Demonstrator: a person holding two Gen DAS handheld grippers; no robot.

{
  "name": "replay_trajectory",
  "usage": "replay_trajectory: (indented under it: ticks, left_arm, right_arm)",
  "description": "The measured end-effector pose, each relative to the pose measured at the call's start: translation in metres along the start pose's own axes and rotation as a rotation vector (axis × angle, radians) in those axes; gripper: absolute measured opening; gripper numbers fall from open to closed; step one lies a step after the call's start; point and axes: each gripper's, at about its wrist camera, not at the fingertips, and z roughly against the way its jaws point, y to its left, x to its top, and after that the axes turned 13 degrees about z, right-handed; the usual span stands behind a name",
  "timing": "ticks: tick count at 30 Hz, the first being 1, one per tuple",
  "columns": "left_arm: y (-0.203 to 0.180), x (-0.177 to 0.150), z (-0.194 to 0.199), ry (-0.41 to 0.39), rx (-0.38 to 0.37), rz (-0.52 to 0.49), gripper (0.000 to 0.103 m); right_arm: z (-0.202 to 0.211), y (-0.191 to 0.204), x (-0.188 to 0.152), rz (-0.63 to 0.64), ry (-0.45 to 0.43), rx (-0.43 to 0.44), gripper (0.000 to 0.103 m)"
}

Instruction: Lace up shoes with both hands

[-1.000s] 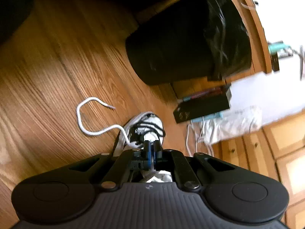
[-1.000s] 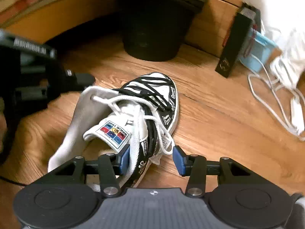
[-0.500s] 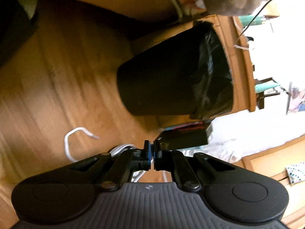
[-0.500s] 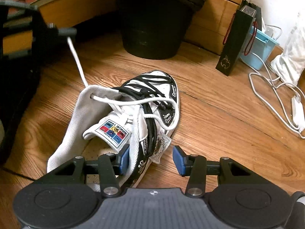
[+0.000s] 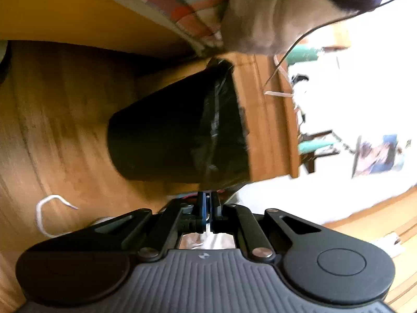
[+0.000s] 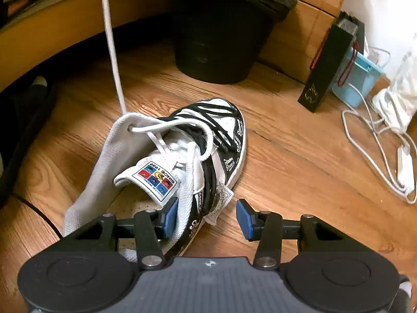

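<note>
White lace (image 6: 112, 52) seen taut, rising from top left eyelet of shoe (image 6: 179, 161) on wooden floor (image 6: 299, 172). Left hand-held gripper (image 5: 207, 203) clamped shut, apparently on lace. Right hand-held gripper (image 6: 207, 219) held open, straddling shoe's right side. Black bin (image 6: 221, 34) behind.

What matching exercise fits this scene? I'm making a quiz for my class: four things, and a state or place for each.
Things:
1. left gripper
2. right gripper
3. white lace
4. bin

States:
a. stands beyond the shoe's toe
b. fingers wide apart
c. fingers closed
d. stretched taut upward from an eyelet

Pairs: 1-c, 2-b, 3-d, 4-a
</note>
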Motion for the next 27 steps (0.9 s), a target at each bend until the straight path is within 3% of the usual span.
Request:
replay_trajectory:
  ticks: [9,14,27]
  left_arm:
    - [-0.028,0.001,0.007,-0.009,-0.048,-0.044,0.002]
    - [-0.037,-0.005,0.007,0.002,-0.082,-0.018,0.002]
    - [-0.041,-0.004,0.010,-0.007,-0.064,-0.051,0.003]
  right_arm:
    - [-0.001,0.000,0.001,0.018,0.006,-0.006,0.050]
    - [-0.001,0.002,0.000,0.021,0.007,-0.019,0.050]
    - [-0.001,0.000,0.001,0.030,0.016,-0.008,0.050]
